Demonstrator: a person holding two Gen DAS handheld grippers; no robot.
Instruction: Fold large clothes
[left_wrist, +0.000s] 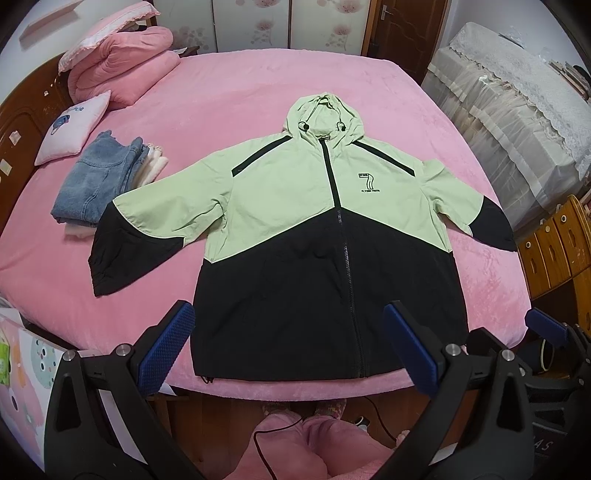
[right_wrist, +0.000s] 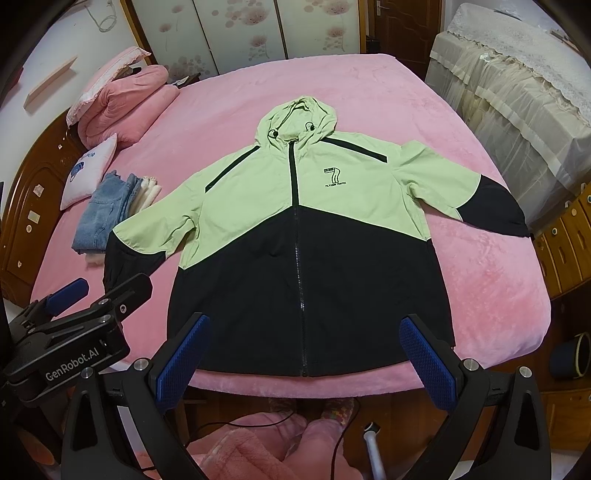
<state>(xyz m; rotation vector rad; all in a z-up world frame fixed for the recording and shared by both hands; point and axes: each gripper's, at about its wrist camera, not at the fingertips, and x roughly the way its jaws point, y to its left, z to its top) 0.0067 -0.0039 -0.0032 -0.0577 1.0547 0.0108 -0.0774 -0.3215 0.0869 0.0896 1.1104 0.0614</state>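
Only the right wrist view shows the left gripper (right_wrist: 70, 295) from outside, low and to the left of the right gripper (right_wrist: 306, 354), its black body marked "GenRobot.AI". Only the left wrist view shows a slice of the right gripper (left_wrist: 546, 328) at its right edge, plus the left gripper (left_wrist: 288, 343) itself. A round hoop (right_wrist: 576, 354) on the floor to the right appears clearly in the right view alone.

Both grippers hang level, side by side, short of the bed's (left_wrist: 369, 85) near edge, pointing forward over it. Each has its blue pads (right_wrist: 181, 354) spread wide and grips nothing.

Straight ahead of both lies the jacket (left_wrist: 295, 192), green above and black below, flat and zipped on the pink cover, hood farthest away, 2 sleeves spread out, hem nearest the fingers. Ahead and to the left sit folded jeans (left_wrist: 96, 184), a small pillow (left_wrist: 74, 125) and a rolled pink quilt (left_wrist: 129, 62). To the right stands lace-draped furniture (right_wrist: 517, 85); beyond the bed are flowered panels (right_wrist: 236, 29) and a wooden door (right_wrist: 402, 22). Pink-clad legs (left_wrist: 288, 443) show below the fingers.
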